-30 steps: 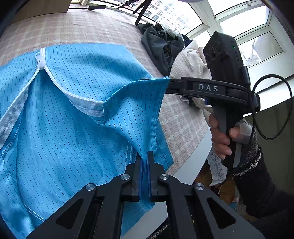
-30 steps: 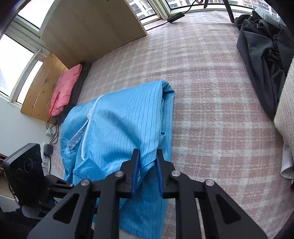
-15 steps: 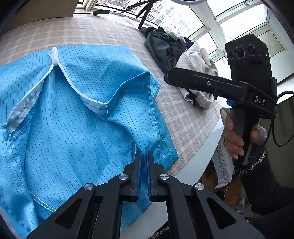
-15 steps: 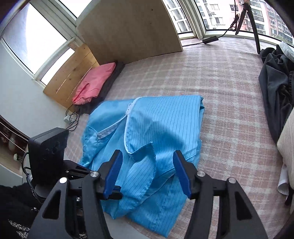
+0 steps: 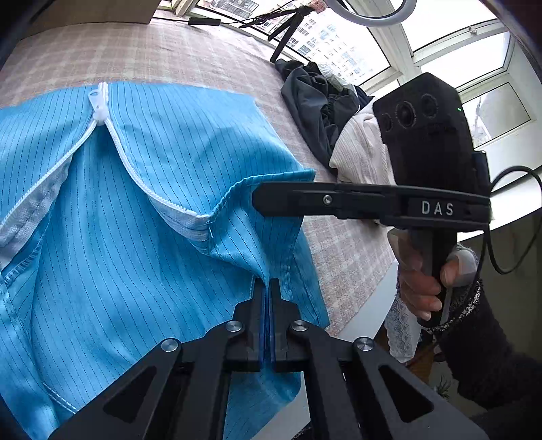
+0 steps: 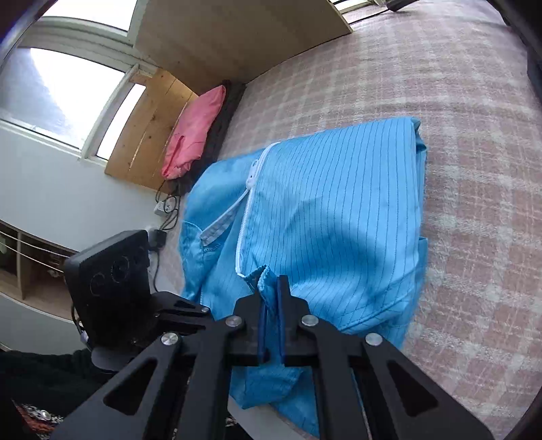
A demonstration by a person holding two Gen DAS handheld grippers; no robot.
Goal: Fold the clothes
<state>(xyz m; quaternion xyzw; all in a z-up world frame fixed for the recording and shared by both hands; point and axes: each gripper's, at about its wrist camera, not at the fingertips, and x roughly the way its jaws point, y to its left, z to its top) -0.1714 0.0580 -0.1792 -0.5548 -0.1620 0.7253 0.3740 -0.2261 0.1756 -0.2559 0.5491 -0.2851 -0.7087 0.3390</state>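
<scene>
A blue striped zip jacket (image 5: 142, 216) lies on the plaid bed cover (image 5: 345, 250), its white zipper (image 5: 98, 111) open. My left gripper (image 5: 266, 287) is shut on the jacket's hem near the bed's front edge. In the right wrist view the right gripper (image 6: 271, 287) is shut on the jacket's (image 6: 338, 216) hem corner beside the zipper's lower end. The right gripper also shows in the left wrist view (image 5: 267, 199), clamped on that raised hem edge.
A pile of dark and cream clothes (image 5: 325, 111) lies at the bed's right side. A pink garment (image 6: 193, 132) lies against the wooden headboard (image 6: 142, 135). The bed's front edge (image 5: 359, 318) is just below the grippers. A tripod (image 5: 288, 30) stands by the window.
The right gripper was shut on the hem, opened and lifted off half a second ago, and is now shut on the hem by the zipper end. The left gripper kept its hold.
</scene>
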